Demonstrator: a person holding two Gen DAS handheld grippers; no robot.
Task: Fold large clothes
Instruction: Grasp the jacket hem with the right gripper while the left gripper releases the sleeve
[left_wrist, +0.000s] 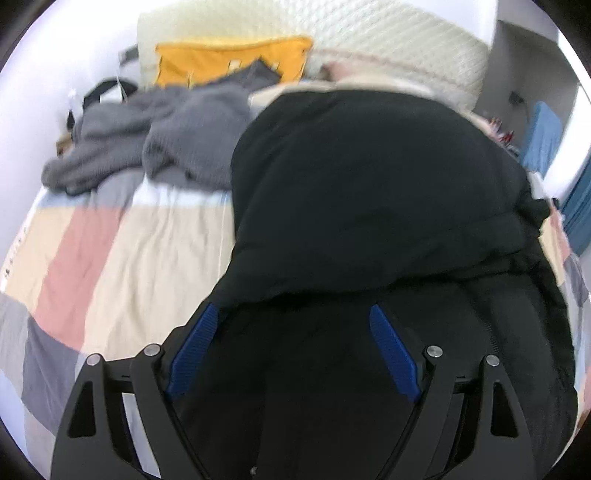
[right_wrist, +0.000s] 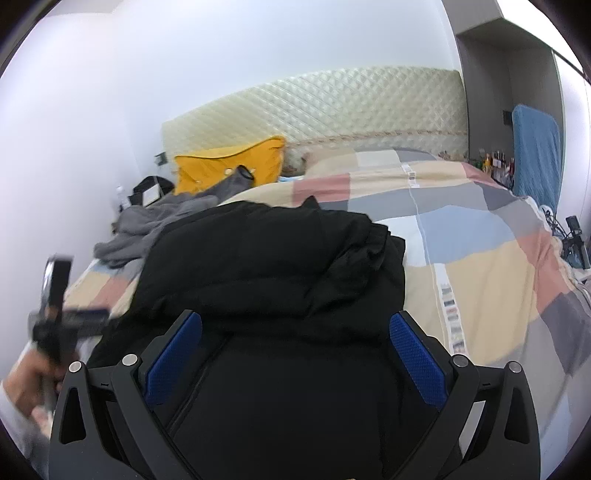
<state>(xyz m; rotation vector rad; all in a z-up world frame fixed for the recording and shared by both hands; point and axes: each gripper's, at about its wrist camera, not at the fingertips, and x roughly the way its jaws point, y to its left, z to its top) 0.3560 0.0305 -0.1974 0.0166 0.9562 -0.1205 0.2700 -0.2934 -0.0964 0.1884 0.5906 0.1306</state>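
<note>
A large black padded jacket (left_wrist: 369, 192) lies folded over on the bed; it also fills the middle of the right wrist view (right_wrist: 273, 266). My left gripper (left_wrist: 293, 314) is open, its blue pads (left_wrist: 192, 350) spread over the jacket's near edge, holding nothing. My right gripper (right_wrist: 295, 321) is open too, its blue pads (right_wrist: 417, 358) spread just above the jacket's near part with the zip. The left gripper with the hand on it shows blurred at the left of the right wrist view (right_wrist: 55, 314).
The bed has a patchwork cover (left_wrist: 110, 258) (right_wrist: 480, 277). A grey knitted garment (left_wrist: 155, 144) lies crumpled at the far left, a yellow bag (left_wrist: 232, 62) behind it by the quilted headboard (right_wrist: 332, 107). A blue item (right_wrist: 535, 155) and small things stand at the far right.
</note>
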